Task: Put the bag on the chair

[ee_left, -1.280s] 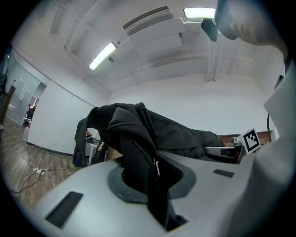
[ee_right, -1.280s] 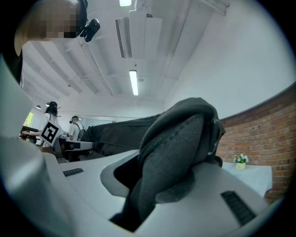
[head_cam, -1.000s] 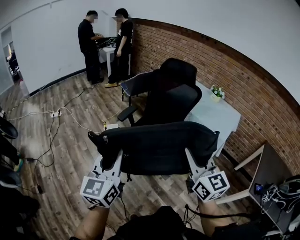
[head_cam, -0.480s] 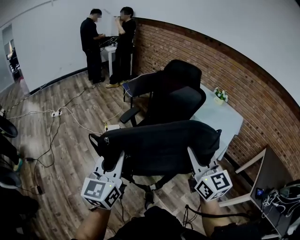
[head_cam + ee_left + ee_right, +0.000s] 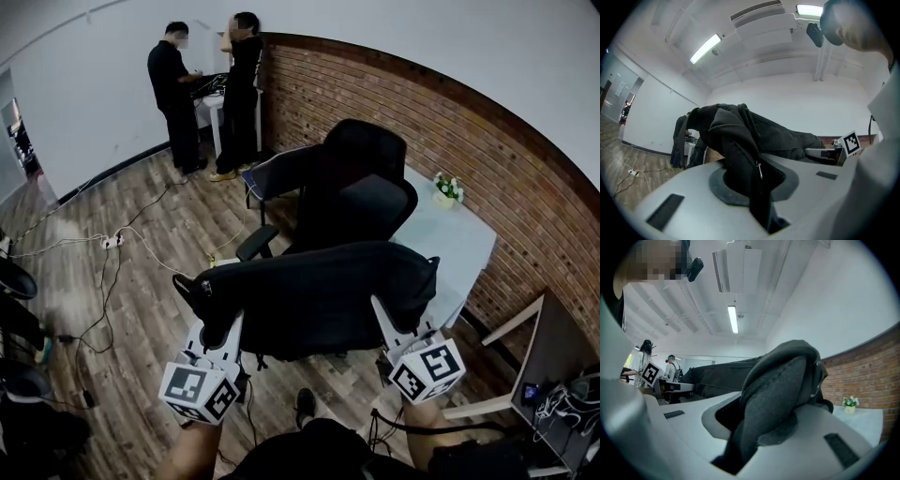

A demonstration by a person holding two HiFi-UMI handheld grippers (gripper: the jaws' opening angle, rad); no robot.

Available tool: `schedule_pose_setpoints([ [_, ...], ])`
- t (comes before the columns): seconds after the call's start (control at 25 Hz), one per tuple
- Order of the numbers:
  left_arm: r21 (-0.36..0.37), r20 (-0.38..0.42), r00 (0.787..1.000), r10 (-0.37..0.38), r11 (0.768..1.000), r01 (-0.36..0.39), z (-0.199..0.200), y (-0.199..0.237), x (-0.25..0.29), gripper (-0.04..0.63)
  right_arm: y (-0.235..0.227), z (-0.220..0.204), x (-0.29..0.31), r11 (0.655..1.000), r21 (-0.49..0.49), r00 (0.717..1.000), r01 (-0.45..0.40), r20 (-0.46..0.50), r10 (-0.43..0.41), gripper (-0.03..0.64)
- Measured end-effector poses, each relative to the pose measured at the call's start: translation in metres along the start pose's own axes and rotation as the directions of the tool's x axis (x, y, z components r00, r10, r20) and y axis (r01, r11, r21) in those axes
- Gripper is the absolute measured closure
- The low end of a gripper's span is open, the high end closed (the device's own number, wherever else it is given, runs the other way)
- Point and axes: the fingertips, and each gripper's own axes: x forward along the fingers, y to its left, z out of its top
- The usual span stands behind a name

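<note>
Both grippers are holding the bag point(image 5: 319, 295) up in the air, stretched level between them. The left gripper point(image 5: 217, 330) is clamping on the bag's left end, pinching dark fabric with a zipper pull point(image 5: 760, 169) between its jaws (the left gripper view is showing this plainly). The right gripper point(image 5: 392, 326) is clamping on the right end, with a thick padded fold filling its jaws. The bag is hanging in front of the chair point(image 5: 366, 192), between the person and the chair, and is not resting on it as far as the head view is showing; the seat is hiding behind the bag. Progress is looking about midway: the pickup is done, the placing is not. Probably left: getting the bag over the seat, lowering it, opening both jaws. A white table point(image 5: 459, 246) is sitting just beside the chair, and two people point(image 5: 173, 89) are standing well apart at the back.
</note>
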Motion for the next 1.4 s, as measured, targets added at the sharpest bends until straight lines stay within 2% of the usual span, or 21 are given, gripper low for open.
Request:
schedule_pose_setpoints([
  [0.4,0.002,-0.042,0.999,-0.02,1.0,0.02,-0.01,0.006,0.084,0.548,-0.064,-0.006,0.038,0.999,0.028,0.999,0.043,-0.009,-0.043,0.526],
  [0.84,-0.011,-0.076,0.997,-0.018,1.0,0.018,-0.026,0.011,0.155,0.549,-0.116,-0.011,0.07,0.998,-0.016,0.998,0.066,-0.015,-0.067,0.526],
  [1.04,-0.01,-0.079,0.997,-0.012,1.0,0.012,-0.03,0.008,0.185,0.549,-0.142,-0.012,0.08,0.998,0.001,0.998,0.07,-0.004,-0.07,0.526],
  [1.4,-0.004,-0.09,0.995,-0.049,0.999,0.049,-0.037,0.01,0.228,0.549,-0.172,-0.016,0.094,0.994,0.035,0.994,0.105,0.005,-0.106,0.526],
])
